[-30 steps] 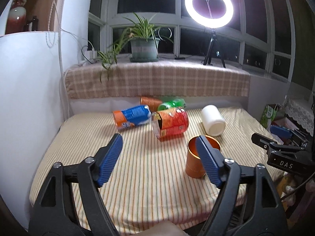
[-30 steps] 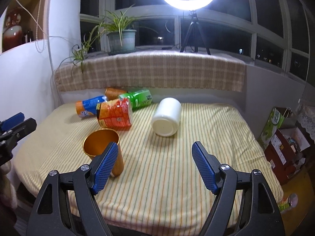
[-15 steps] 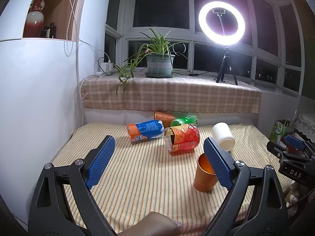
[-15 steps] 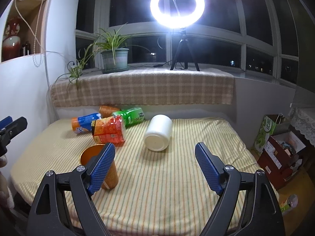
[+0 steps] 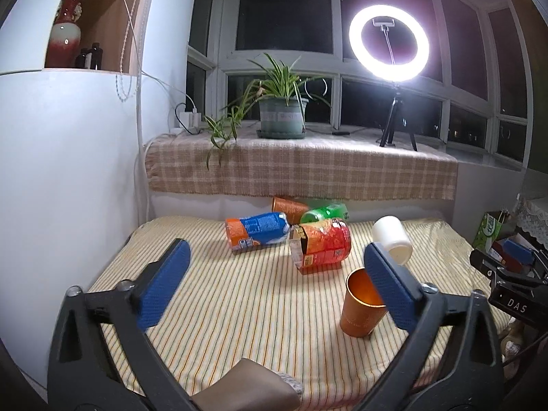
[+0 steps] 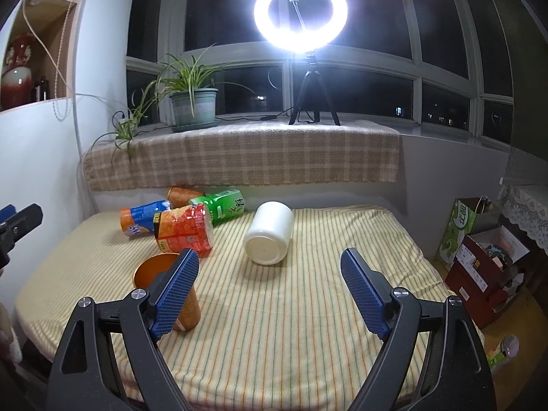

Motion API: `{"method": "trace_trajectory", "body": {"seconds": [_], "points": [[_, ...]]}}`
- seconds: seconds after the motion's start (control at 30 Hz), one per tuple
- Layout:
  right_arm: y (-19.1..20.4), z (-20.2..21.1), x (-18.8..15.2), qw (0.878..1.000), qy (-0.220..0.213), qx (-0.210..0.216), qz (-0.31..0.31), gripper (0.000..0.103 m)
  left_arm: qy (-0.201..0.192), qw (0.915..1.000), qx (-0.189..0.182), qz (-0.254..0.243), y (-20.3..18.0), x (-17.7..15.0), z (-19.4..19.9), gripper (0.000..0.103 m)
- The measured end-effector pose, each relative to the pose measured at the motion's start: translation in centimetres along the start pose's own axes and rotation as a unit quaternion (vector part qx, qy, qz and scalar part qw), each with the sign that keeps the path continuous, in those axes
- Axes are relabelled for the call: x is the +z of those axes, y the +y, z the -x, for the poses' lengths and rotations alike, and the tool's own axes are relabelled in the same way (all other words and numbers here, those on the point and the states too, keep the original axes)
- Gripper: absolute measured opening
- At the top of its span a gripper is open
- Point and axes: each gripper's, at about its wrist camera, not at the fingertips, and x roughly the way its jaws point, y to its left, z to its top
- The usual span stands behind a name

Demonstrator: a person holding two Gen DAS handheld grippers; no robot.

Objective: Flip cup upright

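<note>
An orange metal cup (image 5: 359,303) stands upright, mouth up, on the striped bed cover (image 5: 257,308). In the right wrist view the cup (image 6: 152,270) sits partly behind my left fingertip. My left gripper (image 5: 277,287) is open and empty, held back above the bed's front part, with the cup behind its right finger. My right gripper (image 6: 269,294) is open and empty, to the right of the cup.
A white jar (image 6: 269,236) lies on its side mid-bed. A red-orange snack can (image 6: 183,227), a blue-orange can (image 6: 144,221), a green can (image 6: 219,205) and a brown can (image 6: 181,195) lie at the back left. Boxes (image 6: 479,250) stand right of the bed.
Both grippers have pulled back and risen away from the bed, so the cup and cans look smaller and lower in view. The cup stays upright where it was.
</note>
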Motion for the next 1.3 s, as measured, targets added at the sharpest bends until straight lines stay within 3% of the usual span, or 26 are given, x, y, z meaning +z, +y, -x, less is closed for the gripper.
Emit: {"method": "trace_trajectory", "body": {"seconds": [0.8, 1.3], "points": [[-0.6, -0.1, -0.1, 1.0, 0.007, -0.002, -0.014, 0.085, -0.005, 1.0, 0.003, -0.005, -0.2, 0.7, 0.3, 0.103], [-0.8, -0.7, -0.4, 1.0, 0.017, -0.004, -0.017, 0.085, 0.021, 0.9998, 0.003, -0.001, 0.2, 0.6, -1.1, 0.103]]}}
